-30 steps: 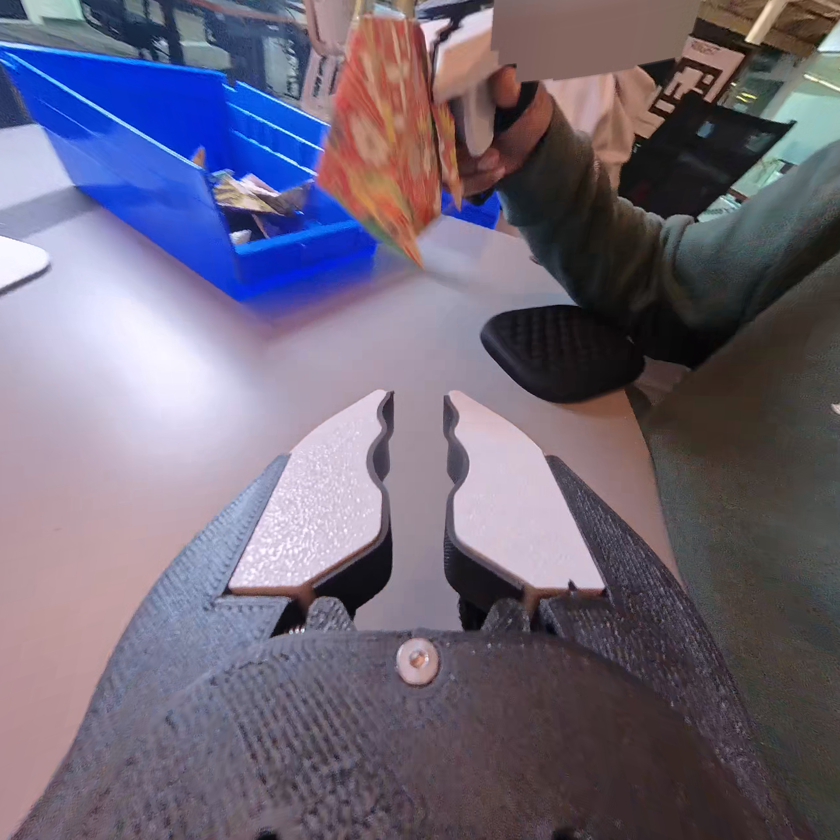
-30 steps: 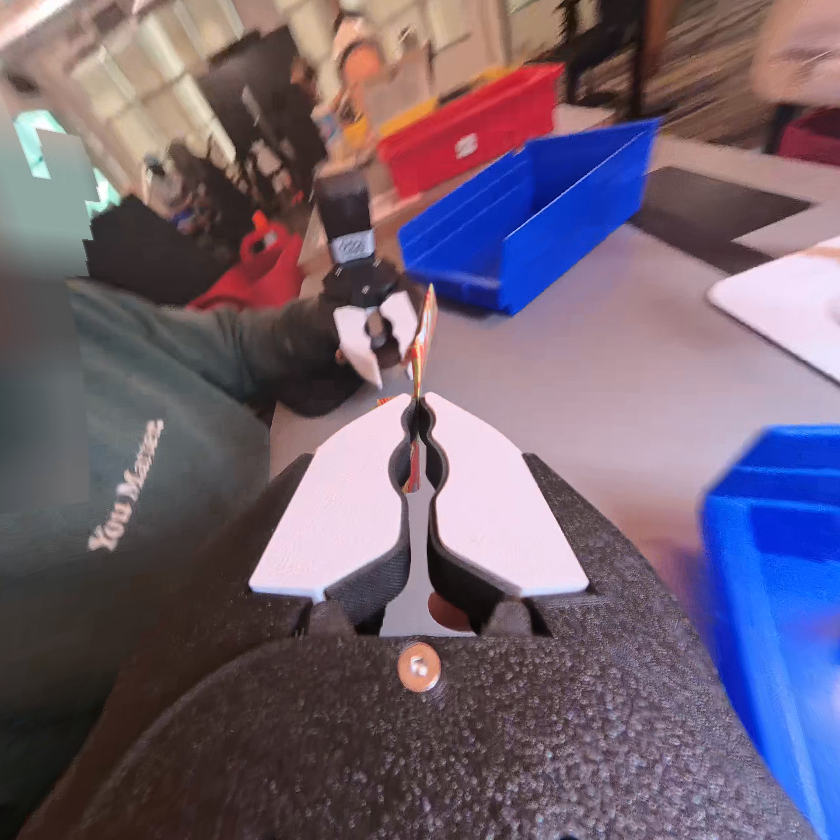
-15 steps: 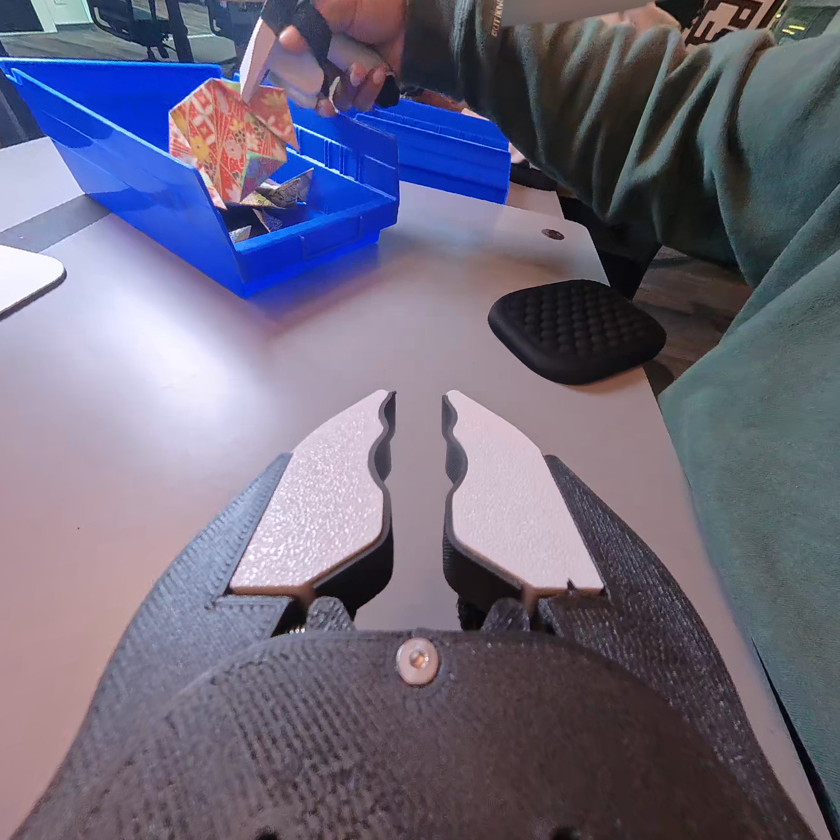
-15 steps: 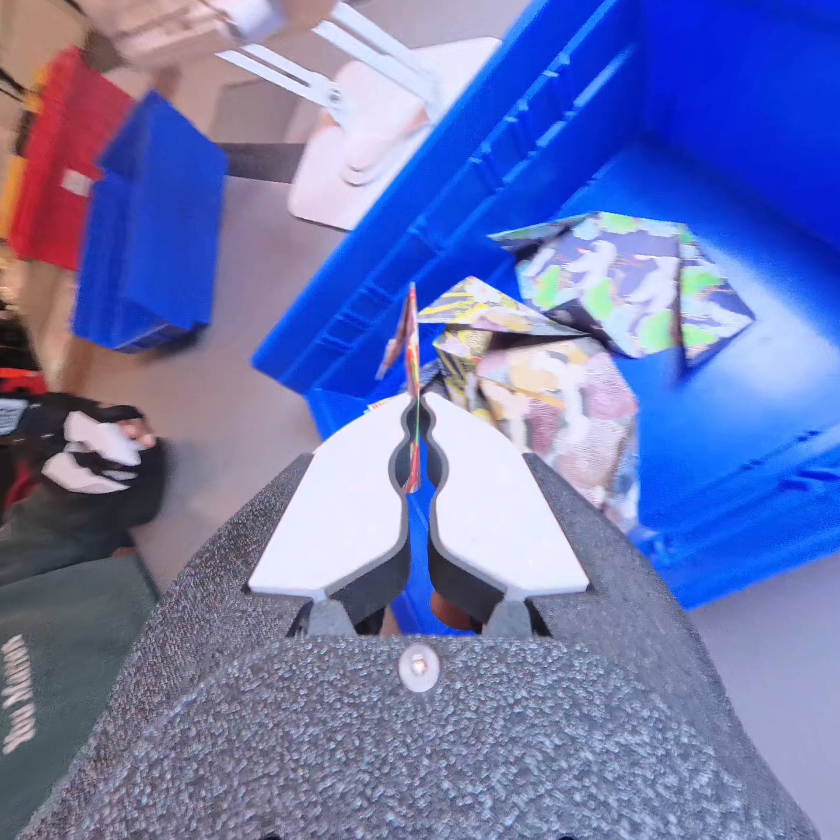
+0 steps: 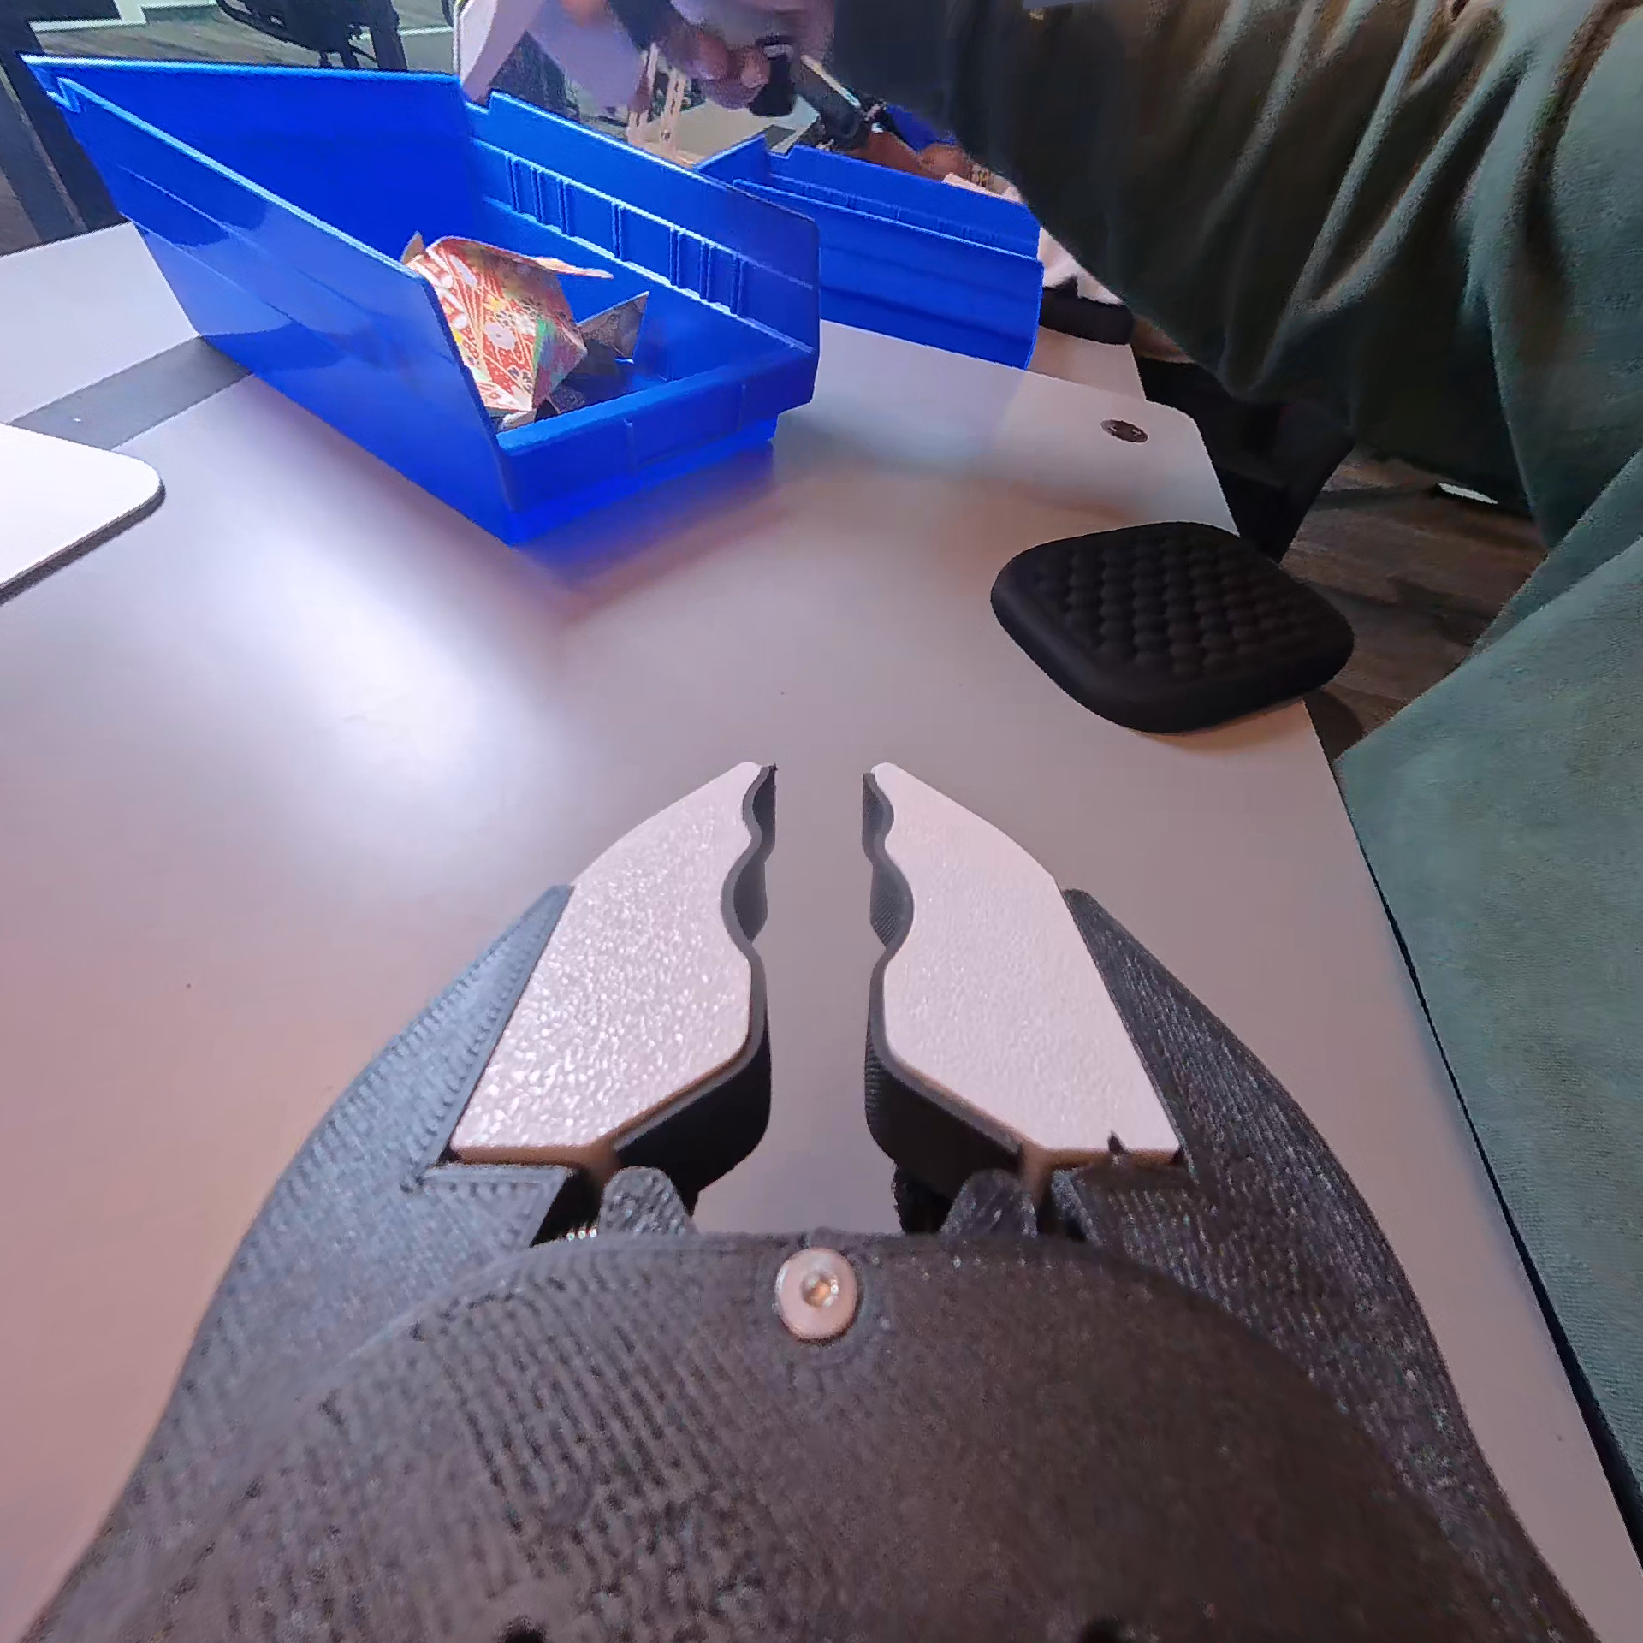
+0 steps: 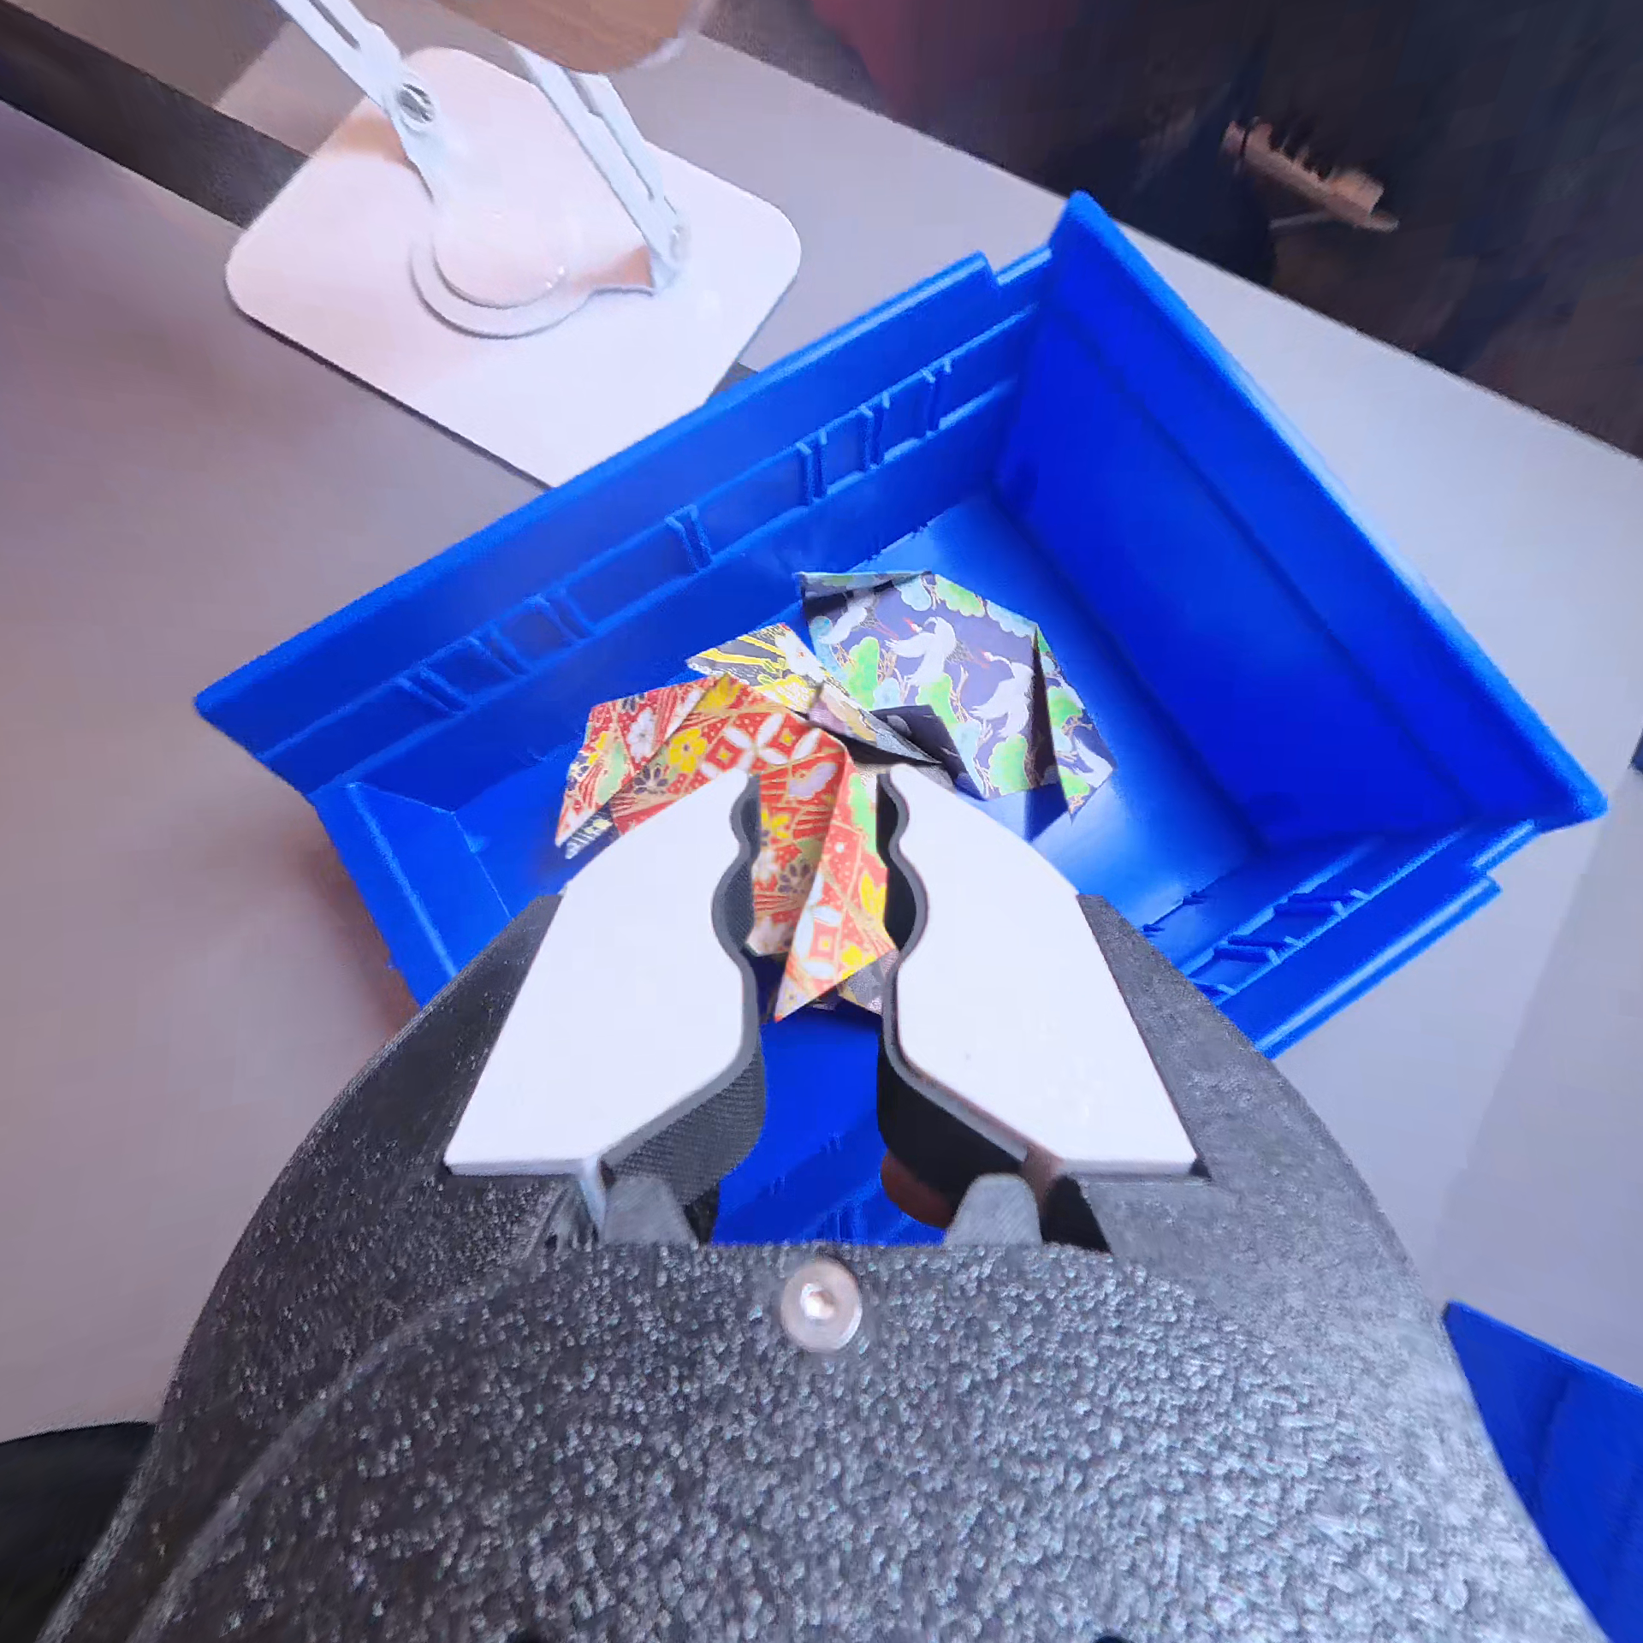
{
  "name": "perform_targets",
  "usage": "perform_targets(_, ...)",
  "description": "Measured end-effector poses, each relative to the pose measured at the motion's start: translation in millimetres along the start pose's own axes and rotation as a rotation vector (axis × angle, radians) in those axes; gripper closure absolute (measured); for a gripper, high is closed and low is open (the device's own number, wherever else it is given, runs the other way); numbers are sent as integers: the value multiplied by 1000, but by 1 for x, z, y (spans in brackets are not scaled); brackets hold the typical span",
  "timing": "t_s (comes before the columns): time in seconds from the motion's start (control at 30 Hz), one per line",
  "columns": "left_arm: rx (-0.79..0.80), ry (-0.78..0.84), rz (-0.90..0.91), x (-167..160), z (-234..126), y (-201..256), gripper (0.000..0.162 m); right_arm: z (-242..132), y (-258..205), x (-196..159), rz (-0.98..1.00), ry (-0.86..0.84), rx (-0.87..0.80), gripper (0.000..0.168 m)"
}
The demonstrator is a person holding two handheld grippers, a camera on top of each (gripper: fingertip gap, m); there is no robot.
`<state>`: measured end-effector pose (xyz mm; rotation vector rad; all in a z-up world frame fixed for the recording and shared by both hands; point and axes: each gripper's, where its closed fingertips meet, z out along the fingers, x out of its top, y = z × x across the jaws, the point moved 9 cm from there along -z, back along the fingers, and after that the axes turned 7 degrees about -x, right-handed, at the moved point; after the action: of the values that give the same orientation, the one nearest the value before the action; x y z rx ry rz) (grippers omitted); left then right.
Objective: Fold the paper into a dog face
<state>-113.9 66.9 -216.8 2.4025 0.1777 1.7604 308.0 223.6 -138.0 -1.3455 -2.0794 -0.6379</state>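
Observation:
The folded red patterned paper [image 6: 711,738] lies loose in the blue bin [image 6: 1245,622] on top of other folded papers. My right gripper [image 6: 816,787] hovers over it, open and empty. Its white fingers [image 5: 533,53] show blurred at the top of the left wrist view, above the bin [image 5: 356,311]. There the red paper [image 5: 507,329] leans against the bin's near wall. My left gripper [image 5: 820,773] sits low over the grey table [image 5: 444,711], slightly open and empty, well short of the bin.
A dark blue folded paper [image 6: 960,685] and a yellow-black one [image 6: 765,658] lie in the bin. A white stand base [image 6: 498,356] is beside it. A black pad [image 5: 1174,622], a second blue bin [image 5: 916,240] and a green sleeve [image 5: 1334,178] are on the right.
My right gripper carried the red paper over the bin, opened and let it go. The paper now lies in the bin. My left gripper has not moved.

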Motion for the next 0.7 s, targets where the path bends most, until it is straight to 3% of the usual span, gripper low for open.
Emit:
perform_targets(0.13,60,21,16,2,-3,-2,144,-29,-32,-12,-93,118,-62,145)
perform_targets(0.27,258,78,45,7,-13,-11,138,-45,-78,-51,-46,141,-91,142)
perform_targets(0.43,433,120,36,10,-25,-18,128,-44,-121,-93,-35,166,-182,135)
perform_targets(0.7,654,93,176,16,-38,-15,124,-36,-137,-119,130,215,-194,128)
